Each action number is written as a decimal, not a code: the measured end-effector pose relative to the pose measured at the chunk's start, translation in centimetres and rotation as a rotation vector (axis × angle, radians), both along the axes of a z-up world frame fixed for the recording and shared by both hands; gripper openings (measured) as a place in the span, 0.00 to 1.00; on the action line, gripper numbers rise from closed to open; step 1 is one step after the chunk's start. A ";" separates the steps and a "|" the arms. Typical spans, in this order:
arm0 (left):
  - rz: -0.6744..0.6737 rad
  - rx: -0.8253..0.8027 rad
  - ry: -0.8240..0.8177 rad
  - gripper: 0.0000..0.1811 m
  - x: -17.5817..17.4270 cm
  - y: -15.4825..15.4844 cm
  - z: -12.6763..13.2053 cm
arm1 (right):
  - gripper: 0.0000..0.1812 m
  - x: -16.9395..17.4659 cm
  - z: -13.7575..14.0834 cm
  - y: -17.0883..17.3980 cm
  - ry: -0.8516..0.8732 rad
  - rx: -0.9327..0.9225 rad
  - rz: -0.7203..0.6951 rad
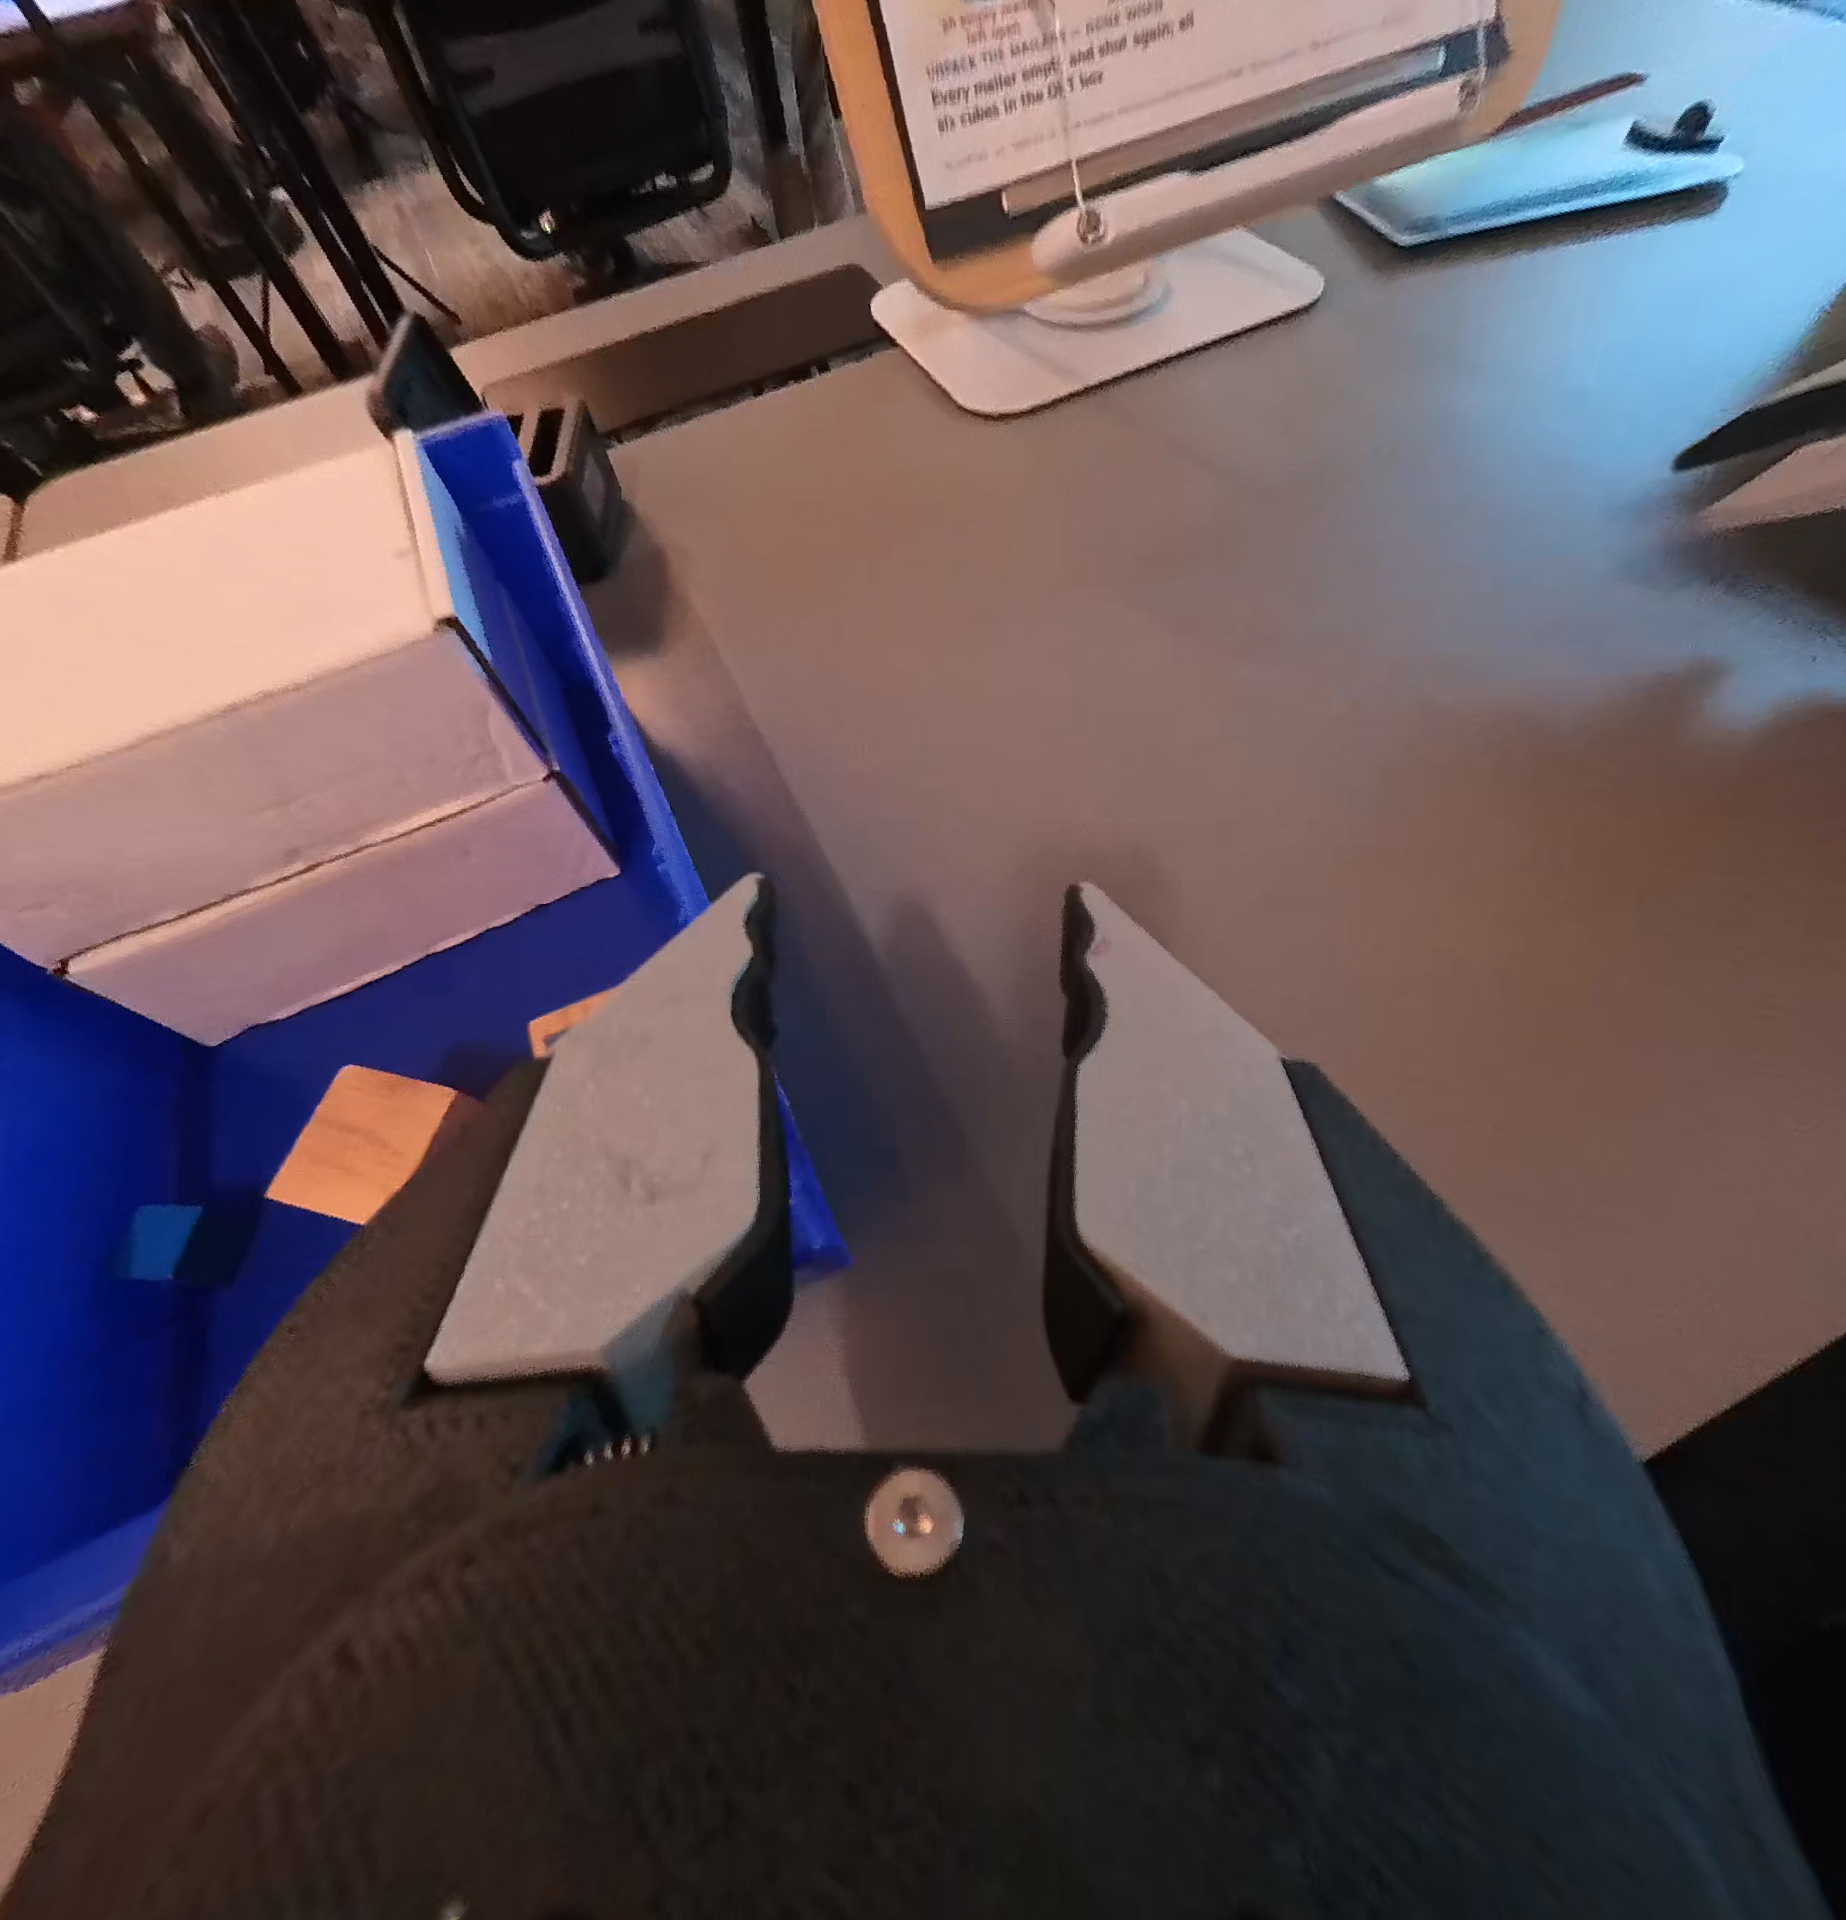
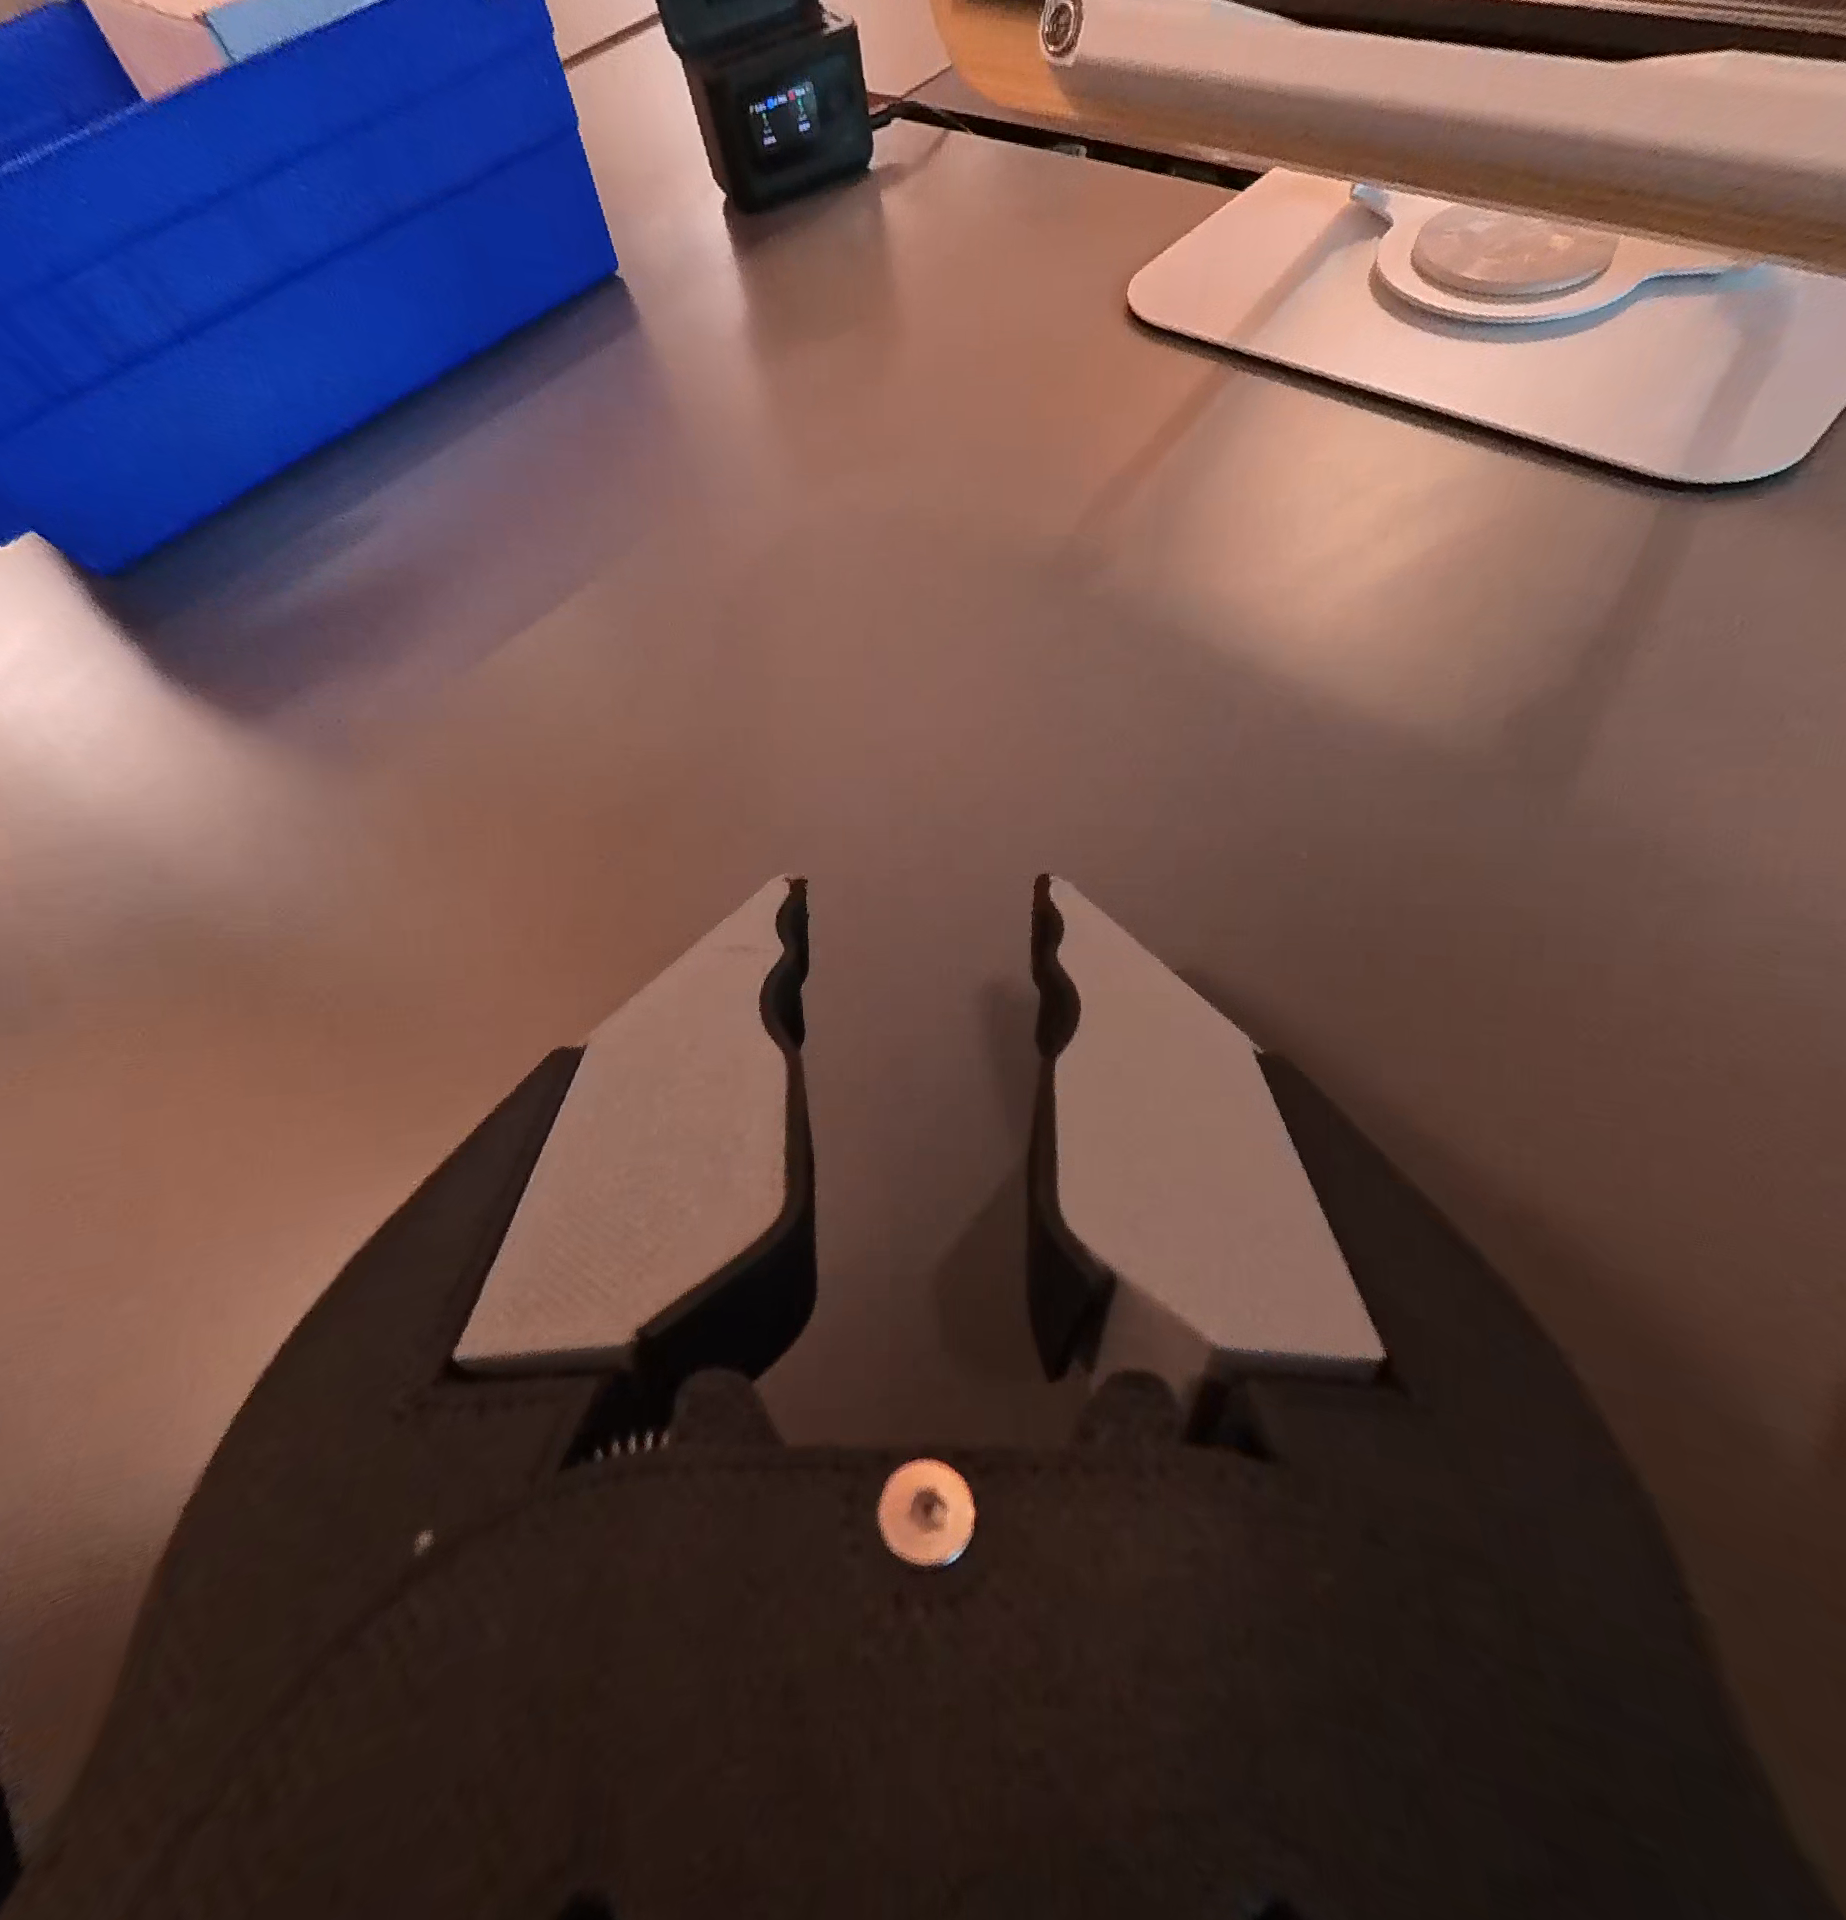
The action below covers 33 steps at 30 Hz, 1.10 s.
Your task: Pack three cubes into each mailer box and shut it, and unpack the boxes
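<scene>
Nearest the lens in the left wrist view: left gripper (image 1: pixel 917 896), black body, grey fingers (image 1: pixel 649 1132), jaws spread with nothing between them, only bare grey table (image 1: pixel 1262 727) showing through the gap. Left of the jaws, a blue bin (image 1: pixel 88 1247), its near wall passing just behind the left finger. Inside the bin, up and left of the jaws, a white mailer box (image 1: pixel 254 748), lid down as far as can be told, one end leaning against the bin's right wall. Below it, close beside the left finger, a wooden cube (image 1: pixel 363 1138) on the bin floor; further left, a small blue cube (image 1: pixel 160 1242), partly in shadow. Past the bin's far corner, ahead and left of the jaws, a small black device (image 1: pixel 581 488). Ahead and slightly right, a monitor (image 1: pixel 1158 94) on a white stand base (image 1: pixel 1106 312). Far right of the jaws, at the frame edge, a blurred dark-and-white shape, possibly the other gripper, too smeared to say.

Nearest the lens in the right wrist view: right gripper (image 2: pixel 919 883), same build, jaws apart and empty, tips over the bare table (image 2: pixel 898 675). Well ahead and left of the jaws, the blue bin (image 2: pixel 275 270) seen from outside, a pale box edge just showing above its rim. Ahead, a little left of centre, the black device (image 2: pixel 784 114) with a small lit screen. Ahead and right, the white stand base (image 2: pixel 1521 364) under the monitor's lower edge.
</scene>
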<state>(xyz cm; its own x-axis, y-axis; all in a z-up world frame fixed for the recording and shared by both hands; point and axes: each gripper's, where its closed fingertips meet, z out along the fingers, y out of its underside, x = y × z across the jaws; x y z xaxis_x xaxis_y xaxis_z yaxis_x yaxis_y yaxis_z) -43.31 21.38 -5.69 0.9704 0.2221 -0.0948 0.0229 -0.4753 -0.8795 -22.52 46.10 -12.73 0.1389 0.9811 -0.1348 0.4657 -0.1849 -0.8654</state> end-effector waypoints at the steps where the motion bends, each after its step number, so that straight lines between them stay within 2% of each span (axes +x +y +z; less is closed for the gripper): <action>1: -0.001 0.013 0.000 0.30 0.0 0.0 0.2 | 0.22 -0.1 -0.2 0.1 -0.004 0.008 0.000; 8: 0.002 0.014 -0.079 0.30 -0.9 0.5 -1.1 | 0.23 0.1 -0.9 0.5 -0.035 0.038 -0.023; 15: 0.029 0.033 -0.043 0.31 -1.6 -0.5 -0.1 | 0.34 0.1 -1.1 0.8 -0.052 0.086 -0.042; 17: 0.048 0.042 -0.060 0.34 -2.0 -1.1 0.3 | 0.36 0.0 -1.3 0.9 -0.066 0.097 -0.048; 21: 0.123 0.049 -0.061 0.38 -3.4 -1.8 0.4 | 0.38 0.0 -1.5 1.0 -0.085 0.112 -0.055; 26: 0.152 0.037 -0.065 0.42 -3.5 -1.7 0.4 | 0.40 0.1 -1.5 1.2 -0.088 0.119 -0.072; 33: 0.109 0.088 -0.042 0.41 -2.2 -0.8 1.9 | 0.40 0.2 -1.7 1.4 -0.098 0.100 -0.088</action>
<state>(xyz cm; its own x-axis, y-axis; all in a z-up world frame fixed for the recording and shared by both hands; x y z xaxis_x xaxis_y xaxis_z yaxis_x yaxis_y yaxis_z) -45.55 20.60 -3.77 0.9429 0.3316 -0.0301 0.1078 -0.3896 -0.9147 -22.33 47.46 -14.47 0.2329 0.9723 -0.0186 0.5348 -0.1440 -0.8326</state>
